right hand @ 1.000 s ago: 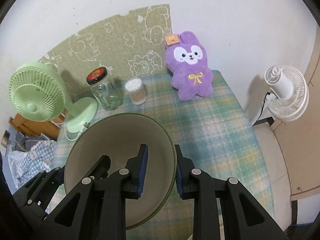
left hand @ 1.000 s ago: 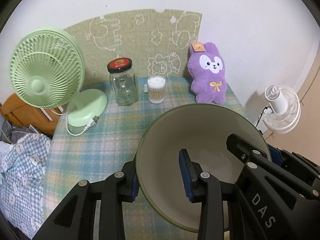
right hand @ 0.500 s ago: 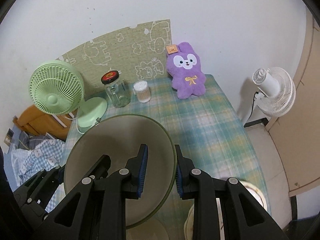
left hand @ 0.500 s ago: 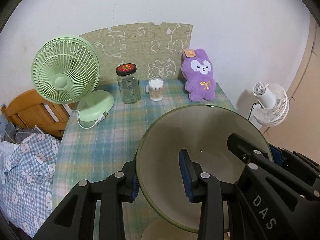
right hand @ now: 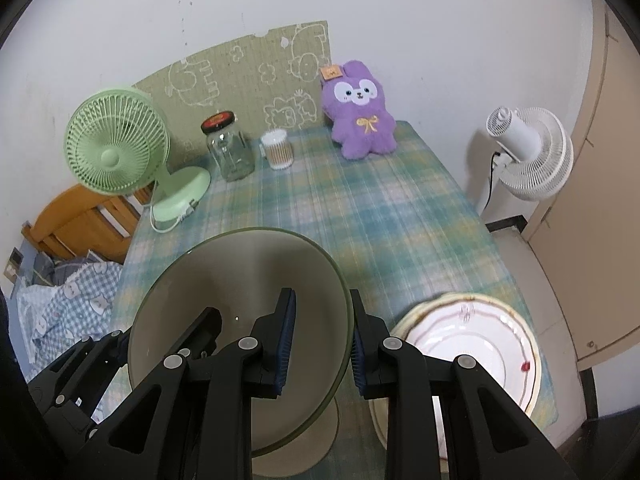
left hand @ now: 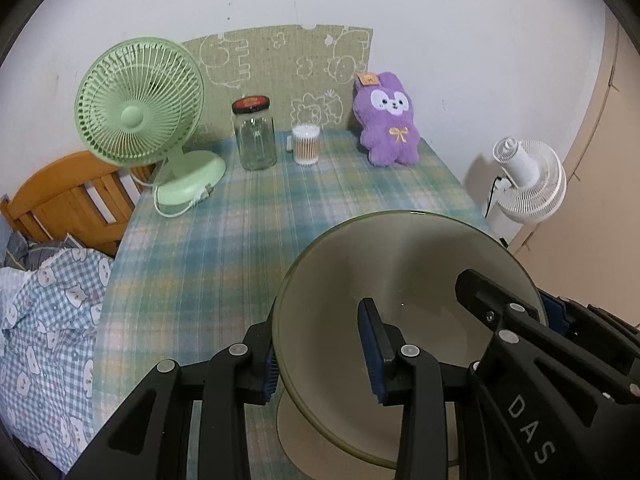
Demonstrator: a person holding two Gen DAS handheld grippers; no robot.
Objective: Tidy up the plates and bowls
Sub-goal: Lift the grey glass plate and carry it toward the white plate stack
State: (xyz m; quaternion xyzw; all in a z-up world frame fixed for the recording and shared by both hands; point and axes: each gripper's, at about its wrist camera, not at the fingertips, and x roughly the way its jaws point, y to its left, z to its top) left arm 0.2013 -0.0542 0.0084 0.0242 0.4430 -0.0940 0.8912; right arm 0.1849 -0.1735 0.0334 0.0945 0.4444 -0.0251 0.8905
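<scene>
Both grippers hold one large beige bowl with a green rim [left hand: 404, 280], lifted above the near end of the table. My left gripper [left hand: 320, 360] is shut on its left rim. My right gripper [right hand: 320, 340] is shut on its right rim; the bowl also shows in the right wrist view [right hand: 240, 292]. Under the bowl lies another beige dish [right hand: 316, 448], mostly hidden. A white plate with a gold scalloped rim [right hand: 480, 340] lies on the table to the right of the bowl.
On the plaid tablecloth [left hand: 240, 240] at the far end stand a green fan [left hand: 140, 112], a glass jar with a red lid [left hand: 254, 136], a cotton swab cup [left hand: 306, 144] and a purple plush rabbit [left hand: 388, 120]. A white fan [right hand: 528, 152] stands on the floor at the right.
Both grippers have risen and drawn back with the bowl, so more of the table shows. The white plate and the dish beneath the bowl have come into view.
</scene>
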